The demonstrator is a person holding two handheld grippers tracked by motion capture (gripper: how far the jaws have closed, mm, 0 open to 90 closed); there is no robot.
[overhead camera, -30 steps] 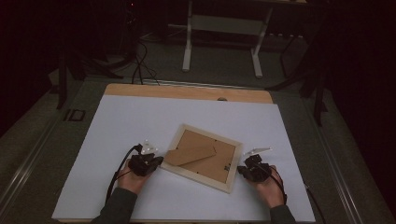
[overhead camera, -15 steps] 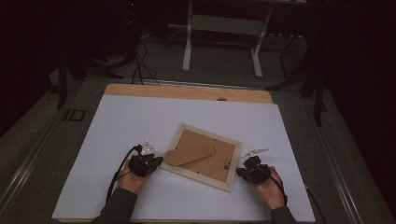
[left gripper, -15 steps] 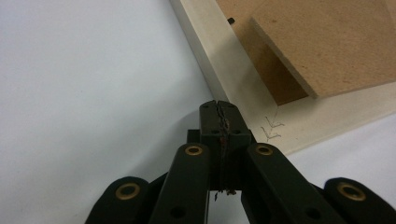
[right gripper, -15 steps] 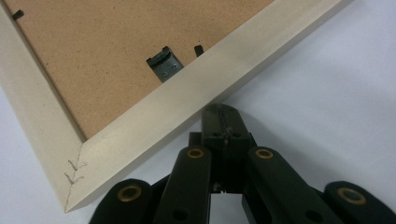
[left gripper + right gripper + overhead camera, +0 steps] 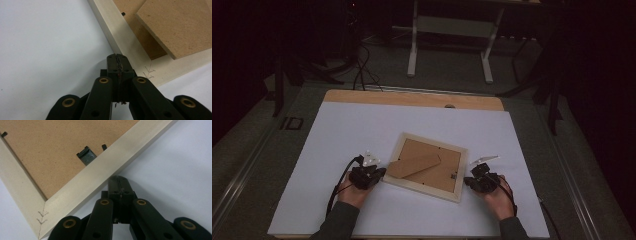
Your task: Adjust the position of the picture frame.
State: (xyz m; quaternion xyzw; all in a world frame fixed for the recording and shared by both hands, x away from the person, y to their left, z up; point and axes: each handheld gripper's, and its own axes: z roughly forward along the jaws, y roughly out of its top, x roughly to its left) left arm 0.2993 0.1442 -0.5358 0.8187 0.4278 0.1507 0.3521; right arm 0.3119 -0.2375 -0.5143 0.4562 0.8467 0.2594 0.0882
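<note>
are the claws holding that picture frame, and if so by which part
Nothing is held. Both claws are shut with nothing between the jaws: the left claw tips sit at the picture frame left edge, the right claw tips at its right edge.

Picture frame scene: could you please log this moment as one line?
picture frame: face down on table | left gripper: shut, at frame edge | right gripper: shut, at frame edge

High cam sits above the person's side, looks fwd and down over the whole counter [image 5: 362, 125]. Each claw cam rides low, v. close, looking along its own jaws at the picture frame [image 5: 427, 165] near the counter's front edge; all three views share that frame.
</note>
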